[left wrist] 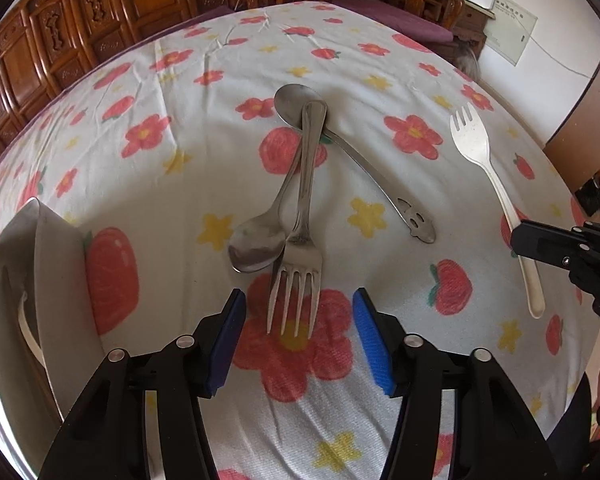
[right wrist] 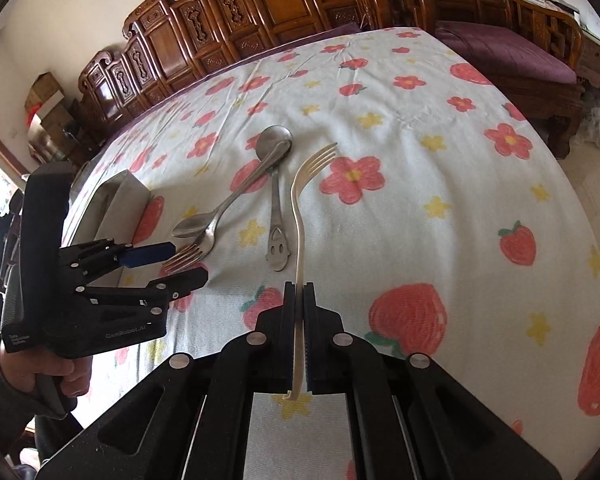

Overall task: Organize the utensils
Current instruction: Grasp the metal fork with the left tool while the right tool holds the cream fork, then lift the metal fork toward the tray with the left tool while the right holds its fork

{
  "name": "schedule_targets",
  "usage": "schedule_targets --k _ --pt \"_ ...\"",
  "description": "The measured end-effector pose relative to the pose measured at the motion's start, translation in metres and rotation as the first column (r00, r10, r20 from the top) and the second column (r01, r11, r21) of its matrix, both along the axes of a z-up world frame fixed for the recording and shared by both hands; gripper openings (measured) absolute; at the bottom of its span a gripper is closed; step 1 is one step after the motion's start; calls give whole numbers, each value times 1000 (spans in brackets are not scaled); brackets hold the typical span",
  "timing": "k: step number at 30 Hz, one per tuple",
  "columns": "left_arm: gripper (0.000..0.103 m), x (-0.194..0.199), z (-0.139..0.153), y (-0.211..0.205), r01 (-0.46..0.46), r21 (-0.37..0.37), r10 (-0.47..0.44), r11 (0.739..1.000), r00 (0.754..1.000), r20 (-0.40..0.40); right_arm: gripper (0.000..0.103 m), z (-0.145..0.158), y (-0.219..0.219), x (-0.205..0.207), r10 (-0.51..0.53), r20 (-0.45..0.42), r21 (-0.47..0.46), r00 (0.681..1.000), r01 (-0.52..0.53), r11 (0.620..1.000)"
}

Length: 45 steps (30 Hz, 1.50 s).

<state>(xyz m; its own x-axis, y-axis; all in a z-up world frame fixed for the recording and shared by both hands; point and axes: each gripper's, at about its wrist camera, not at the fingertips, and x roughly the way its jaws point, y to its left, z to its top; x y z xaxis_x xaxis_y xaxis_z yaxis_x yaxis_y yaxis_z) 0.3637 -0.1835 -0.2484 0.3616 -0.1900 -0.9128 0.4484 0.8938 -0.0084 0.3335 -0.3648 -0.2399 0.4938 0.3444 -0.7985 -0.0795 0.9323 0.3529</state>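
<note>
Metal fork (left wrist: 298, 264) is our landmark. It lies on the flowered tablecloth (left wrist: 380, 80), tines toward us and between the half-spread blue pads of our left gripper (left wrist: 299, 304), which do not touch it; its handle runs straight away, along the gripper's own line, so we judge the left hand nearer and need only come down. A spoon (left wrist: 256, 246) lies just left of the fork, its handle crossing under the fork's. A second spoon (left wrist: 300, 106) lies beyond, under the fork's handle end. A steel container (left wrist: 56, 264) stands well left. Well right, our right gripper (right wrist: 299, 292) is pressed together, pinching the white plastic fork (right wrist: 300, 208). The left gripper's body reads "GenRobot.AI".
</note>
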Motion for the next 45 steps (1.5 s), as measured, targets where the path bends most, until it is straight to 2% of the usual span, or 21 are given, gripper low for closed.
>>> schedule_targets --k 2,4,5,8,12,17,33,45 --pt "41 1 0 0 -11 1 11 1000 1000 4 5 -1 -1 1 0 -3 1 1000 0 1000" --pt "25 2 1 -1 -18 5 18 1000 1000 5 5 -1 -1 0 3 -3 -2 1000 -3 1000" --pt "24 2 1 -1 -21 7 21 1000 1000 1 5 -1 -2 -1 1 -2 -3 1000 -2 1000" --pt "24 1 2 -2 -17 -21 16 1000 999 -30 5 1 -3 -2 -2 3 -1 1000 2 1000" --pt "24 -3 2 -4 -27 -11 27 1000 999 -32 5 2 -4 -2 -3 4 4 1000 3 1000" --pt "23 -12 9 -5 -40 4 40 999 999 2 5 1 -1 -3 8 -1 1 1000 -8 1000" --pt "23 -32 49 19 -67 -58 71 996 995 73 5 1 9 -6 37 -1 -10 999 -37 999" --pt "23 -30 71 32 -95 -92 106 991 987 124 5 1 18 -8 55 -1 -18 998 -55 998"
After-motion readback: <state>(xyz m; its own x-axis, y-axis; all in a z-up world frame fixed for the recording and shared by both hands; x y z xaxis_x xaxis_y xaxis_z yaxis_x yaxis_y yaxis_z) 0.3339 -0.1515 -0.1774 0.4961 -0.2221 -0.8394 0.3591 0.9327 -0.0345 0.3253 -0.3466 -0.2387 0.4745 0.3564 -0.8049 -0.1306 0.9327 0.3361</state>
